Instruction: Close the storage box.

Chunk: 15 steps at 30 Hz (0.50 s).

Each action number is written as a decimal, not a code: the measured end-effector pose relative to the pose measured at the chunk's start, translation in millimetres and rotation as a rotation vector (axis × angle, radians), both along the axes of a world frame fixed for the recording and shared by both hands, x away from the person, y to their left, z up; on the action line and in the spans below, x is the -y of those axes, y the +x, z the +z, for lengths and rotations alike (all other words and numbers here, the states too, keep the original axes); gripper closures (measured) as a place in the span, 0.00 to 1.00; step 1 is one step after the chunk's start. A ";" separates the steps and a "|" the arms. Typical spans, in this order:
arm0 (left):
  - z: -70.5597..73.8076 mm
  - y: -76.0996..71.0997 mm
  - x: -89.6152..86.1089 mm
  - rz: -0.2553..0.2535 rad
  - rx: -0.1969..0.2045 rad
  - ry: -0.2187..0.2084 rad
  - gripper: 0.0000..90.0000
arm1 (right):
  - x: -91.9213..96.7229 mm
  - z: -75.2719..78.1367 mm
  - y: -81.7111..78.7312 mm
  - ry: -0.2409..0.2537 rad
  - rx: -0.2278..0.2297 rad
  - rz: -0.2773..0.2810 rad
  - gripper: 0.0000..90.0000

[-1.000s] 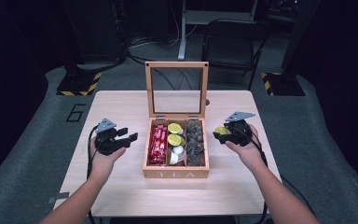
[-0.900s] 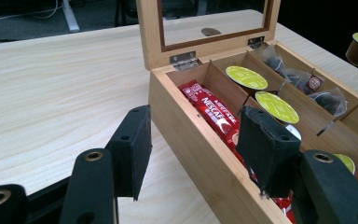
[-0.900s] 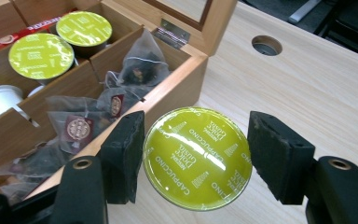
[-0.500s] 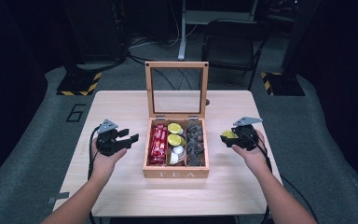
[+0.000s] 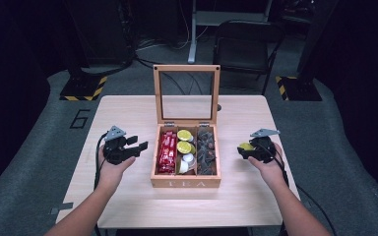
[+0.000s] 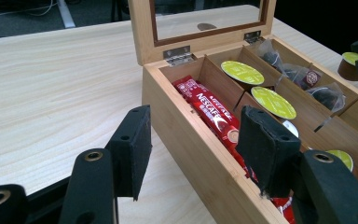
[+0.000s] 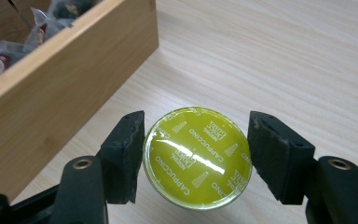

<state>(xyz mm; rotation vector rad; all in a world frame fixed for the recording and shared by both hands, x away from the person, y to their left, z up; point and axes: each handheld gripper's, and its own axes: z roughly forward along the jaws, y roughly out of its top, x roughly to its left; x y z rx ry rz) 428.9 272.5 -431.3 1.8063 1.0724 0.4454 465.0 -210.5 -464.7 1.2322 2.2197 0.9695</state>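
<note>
Over the last second the right gripper (image 5: pixel 247 148) has sunk toward the table (image 5: pixel 128 113) and drawn a little outward from the tea box (image 5: pixel 186 183), carrying a coffee capsule (image 7: pixel 196 157) with it; the left gripper (image 5: pixel 140 146) has not shifted.

The capsule sits between the right gripper's jaws with its yellow-green foil lid facing up at the camera. The left pad presses its rim; at the right pad a thin gap seems to show, though the capsule hangs there clear of the wood, so I judge it held. It has no long axis to speak of: it is round, lid up, base toward the table.

The move ahead appears to be setting it down, and that turns on what lies straight below the jaws: bare wood. The box's outer wall stands off to the gripper's left, near but apart, so the descent should clear it. To the gripper's right and ahead the table runs open; its edge lies behind the hand.

The left gripper hangs on the far side of the box, jaws half open with nothing in them, pointing at the compartment of red sachets (image 6: pixel 212 114). The right hand is plainly the one placed for this.
</note>
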 end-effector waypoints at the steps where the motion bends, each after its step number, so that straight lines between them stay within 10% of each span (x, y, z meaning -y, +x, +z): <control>1: -0.3 0.2 0.4 0.002 0.002 -0.001 0.50 | 0.3 -1.4 -0.4 -0.004 -0.005 -0.012 0.42; 15: -0.5 -0.1 1.8 -0.002 -0.001 0.005 0.50 | 5.7 -16.3 -2.6 -0.030 -0.027 -0.045 0.42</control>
